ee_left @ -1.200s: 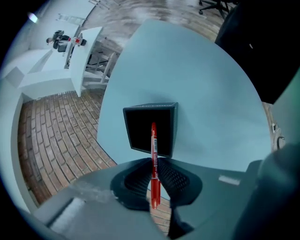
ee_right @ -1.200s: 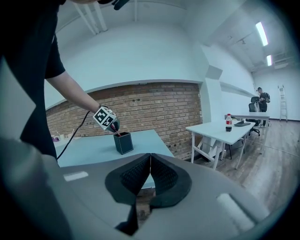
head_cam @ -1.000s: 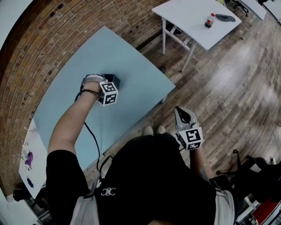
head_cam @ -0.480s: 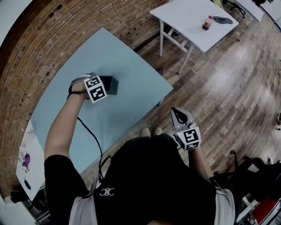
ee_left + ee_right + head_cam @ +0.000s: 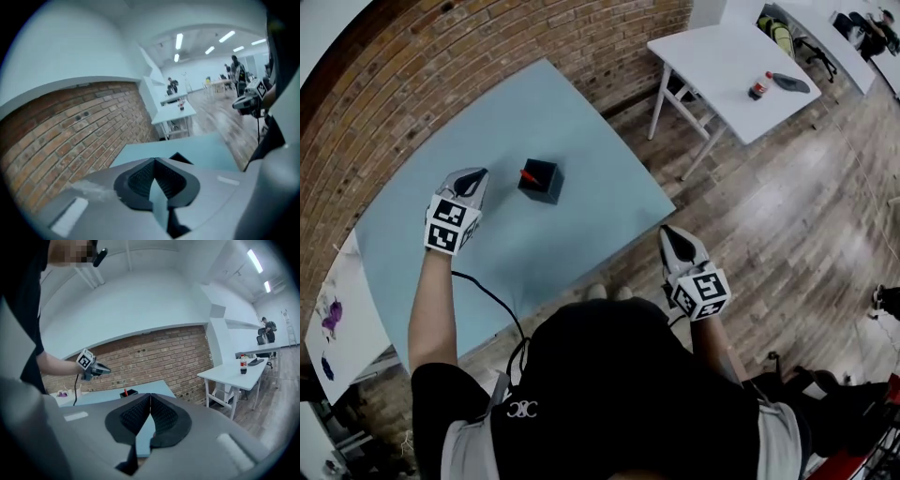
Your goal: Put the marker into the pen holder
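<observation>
The black pen holder [image 5: 542,182] stands on the light blue table [image 5: 581,225] with the red marker [image 5: 528,175] upright in it, its tip above the rim. My left gripper [image 5: 478,175] hovers left of the holder, apart from it, shut with nothing between its jaws. In the left gripper view its pads meet, and a corner of the holder [image 5: 181,158] shows behind them. My right gripper [image 5: 671,233] hangs off the table's near right edge over the floor, shut and empty. From the right gripper view the holder [image 5: 130,393], marker [image 5: 125,391] and left gripper [image 5: 95,368] are far off.
A brick wall [image 5: 412,84] runs along the table's far side. A white table [image 5: 722,61] with a soda bottle [image 5: 758,86] stands at the back right on the wooden floor [image 5: 787,216]. Paint-stained paper [image 5: 333,323] lies at the left.
My left gripper pulled away from above the pen holder toward the left and near side and is shut and empty. The red marker stays in the holder. The right gripper barely moved.
</observation>
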`<state>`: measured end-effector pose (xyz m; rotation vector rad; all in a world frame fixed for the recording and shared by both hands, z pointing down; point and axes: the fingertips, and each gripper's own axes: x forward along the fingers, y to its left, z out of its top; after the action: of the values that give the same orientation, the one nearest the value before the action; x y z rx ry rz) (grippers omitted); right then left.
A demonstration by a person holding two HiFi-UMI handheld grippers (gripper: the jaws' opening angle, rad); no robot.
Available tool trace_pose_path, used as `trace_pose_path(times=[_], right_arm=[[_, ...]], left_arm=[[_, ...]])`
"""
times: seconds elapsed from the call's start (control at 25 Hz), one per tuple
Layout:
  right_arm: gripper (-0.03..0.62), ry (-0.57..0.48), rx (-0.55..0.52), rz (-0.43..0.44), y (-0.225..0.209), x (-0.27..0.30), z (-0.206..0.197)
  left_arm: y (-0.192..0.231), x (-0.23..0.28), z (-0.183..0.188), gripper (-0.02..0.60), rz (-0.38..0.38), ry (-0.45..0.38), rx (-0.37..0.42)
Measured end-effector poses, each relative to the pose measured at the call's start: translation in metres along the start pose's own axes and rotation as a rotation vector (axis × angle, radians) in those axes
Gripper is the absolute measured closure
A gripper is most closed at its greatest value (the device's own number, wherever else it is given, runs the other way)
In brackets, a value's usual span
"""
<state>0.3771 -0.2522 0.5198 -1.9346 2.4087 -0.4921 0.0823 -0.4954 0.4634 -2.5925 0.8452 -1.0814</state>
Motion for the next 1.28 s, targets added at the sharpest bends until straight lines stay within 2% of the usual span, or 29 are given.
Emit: trace_pose_path(times=[0.2, 0.36, 0.48, 0.6, 0.76, 1.28], right_arm=[[0.585, -0.028, 0.007, 0.04, 0.01, 0.024, 0.027], [0.586, -0.017, -0.018, 0.092, 0.024, 0.044, 0.036], [0.586, -0.01, -0.051, 0.151, 0.041, 0.053, 0.036], [0.588, -0.016, -0.089, 0.196, 0.054, 0.062, 0.041], [0.588, -0.027, -0.101, 0.187, 0.056, 0.069, 0.046], [0.588, -0.015, -0.129, 0.19, 0.061, 0.079, 0.044]], left_arm=[[-0.04, -0.049, -0.012, 0.577, 0.027, -0.266, -0.348], [-0.07, -0.075, -0.011, 0.577, 0.026, -0.416, -0.532], [-0.077, -0.083, -0.021, 0.577, 0.031, -0.464, -0.638], [-0.082, -0.085, -0.029, 0.577, 0.045, -0.432, -0.613], [-0.089, -0.093, -0.029, 0.577, 0.072, -0.402, -0.543], [-0.096, -0.082, -0.033, 0.577, 0.073, -0.351, -0.492]])
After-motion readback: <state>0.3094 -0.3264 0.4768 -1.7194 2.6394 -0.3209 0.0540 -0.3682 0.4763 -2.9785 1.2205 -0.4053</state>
